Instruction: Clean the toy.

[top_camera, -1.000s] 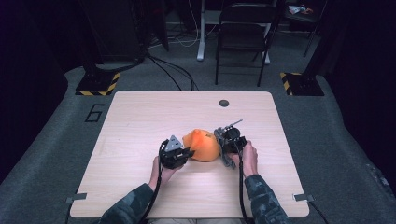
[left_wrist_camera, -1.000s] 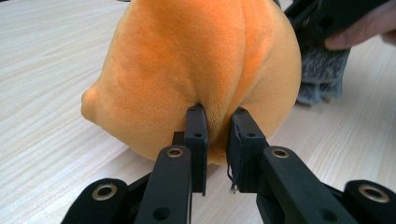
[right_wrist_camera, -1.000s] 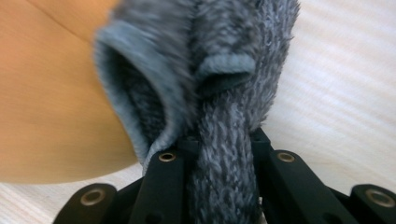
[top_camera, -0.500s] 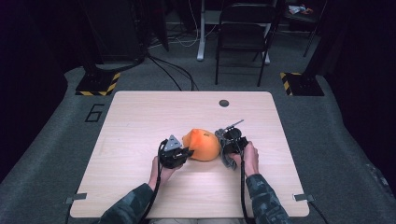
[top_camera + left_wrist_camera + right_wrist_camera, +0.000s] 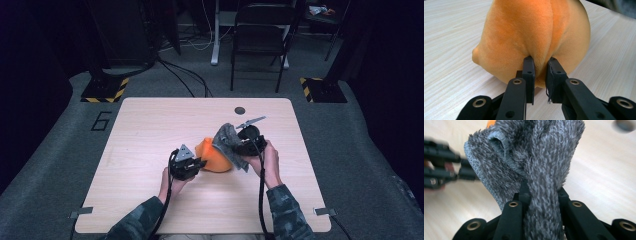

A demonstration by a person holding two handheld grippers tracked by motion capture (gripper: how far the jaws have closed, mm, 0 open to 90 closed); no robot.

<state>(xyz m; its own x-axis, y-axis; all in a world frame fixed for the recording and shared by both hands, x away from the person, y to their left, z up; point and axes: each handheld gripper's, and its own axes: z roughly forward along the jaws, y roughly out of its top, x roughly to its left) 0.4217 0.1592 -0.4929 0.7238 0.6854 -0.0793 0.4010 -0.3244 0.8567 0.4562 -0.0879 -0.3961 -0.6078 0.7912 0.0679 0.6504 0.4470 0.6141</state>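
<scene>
Grey cloth (image 5: 534, 165) pinched in right gripper (image 5: 541, 192).

Plush toy (image 5: 214, 157) left of cloth (image 5: 227, 142)

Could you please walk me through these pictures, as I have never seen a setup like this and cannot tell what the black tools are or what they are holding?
A person sits at a wooden table and holds a hand-operated two-jaw gripper in each hand; there is no robot arm. The high view looks down from above the person. The other two pictures come from small cameras riding on each gripper, looking along its black jaws. The left gripper is shut on a pinch of an orange plush toy that rests on the table. The right gripper is shut on a fuzzy grey cloth, held above the toy. Beyond the table stand a folding chair and cables on the floor.
</scene>
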